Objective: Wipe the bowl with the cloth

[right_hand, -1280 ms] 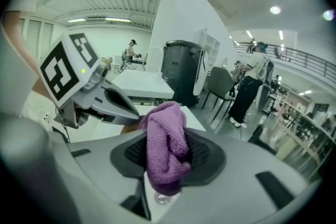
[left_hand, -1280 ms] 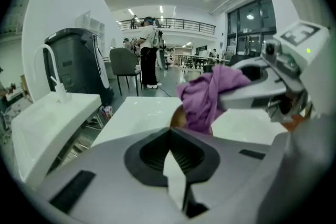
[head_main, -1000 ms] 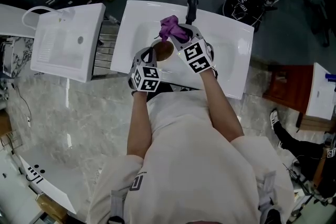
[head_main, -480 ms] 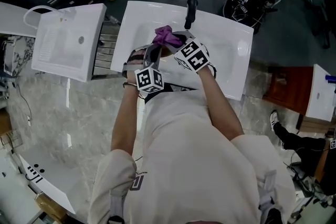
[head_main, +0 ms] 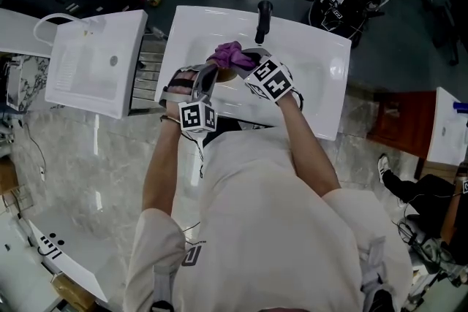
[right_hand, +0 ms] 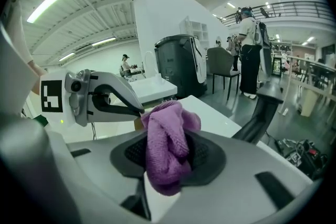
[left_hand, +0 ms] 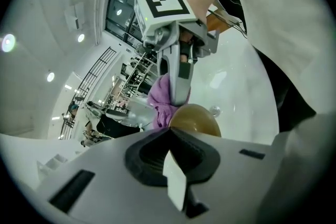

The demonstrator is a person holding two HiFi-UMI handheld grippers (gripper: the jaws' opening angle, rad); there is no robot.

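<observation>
Judging progress: wiping is under way, not finished. The cloth is meeting the bowl, but I'm not able to tell how much of the bowl is wiped, so I'm counting the rest of the surface as left to do.

Left side first. I'm holding the left gripper (head_main: 212,73) low over the white sink (head_main: 329,62), forearm reaching forward from the body, marker cube facing up toward the head camera. In the left gripper view its jaws are drawn almost together, and I'm reading them as pinching the near edge of the bowl (left_hand: 195,119). The brown bowl is sitting right at the jaw tips, lifted above the basin, in front of the black faucet (head_main: 262,20).

Middle: the purple cloth (head_main: 232,53) is bunching against the far side of the bowl, touching it, between the two grippers.

Right side: I'm angling the right gripper (head_main: 247,62) in from the right, pointing toward the left gripper, forearm stretched forward over the sink's near edge. In the right gripper view its jaws are clamping down on the cloth, which is wadding up between the pads and spilling out above them.

Next I'm expecting to need rubbing strokes round the bowl while the left side is steadying it.
</observation>
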